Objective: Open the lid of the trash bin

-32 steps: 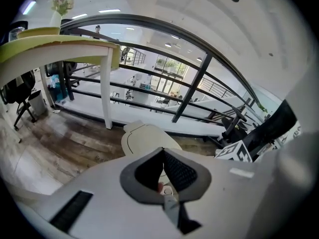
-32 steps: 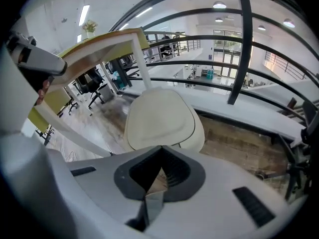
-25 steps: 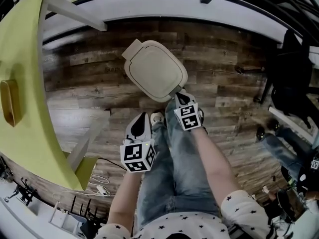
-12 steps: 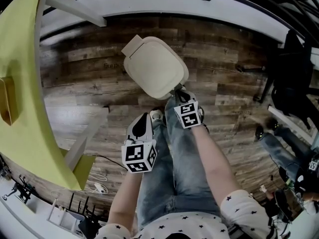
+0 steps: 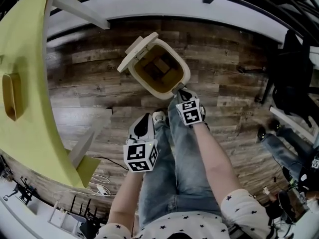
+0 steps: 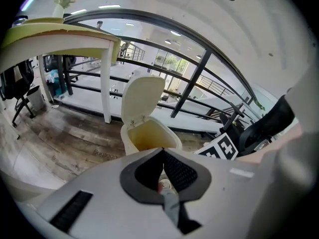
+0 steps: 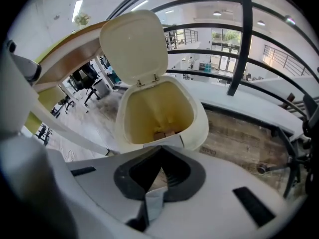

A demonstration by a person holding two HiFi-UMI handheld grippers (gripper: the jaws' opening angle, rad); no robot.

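cream plastic bin with lid raised

the trash bin (image 5: 185,73) stands on the wood-plank floor (image 5: 89,91) just ahead of the person's jeans-clad legs (image 5: 174,168), near a yellow-green table (image 5: 25,68). its lid (image 5: 135,51) is swung up on the rear hinge and tilted away from the person. this exposes a yellowish interior with small brown pieces (image 7: 164,132) at the bottom. the right gripper (image 7: 162,148) has its jaws pressed together with nothing between them. its tips are at the small front panel of the rim, though contact cannot be confirmed. the left gripper (image 6: 163,150), jaws likewise closed and empty, is nearer the person's body, apart from the bin.
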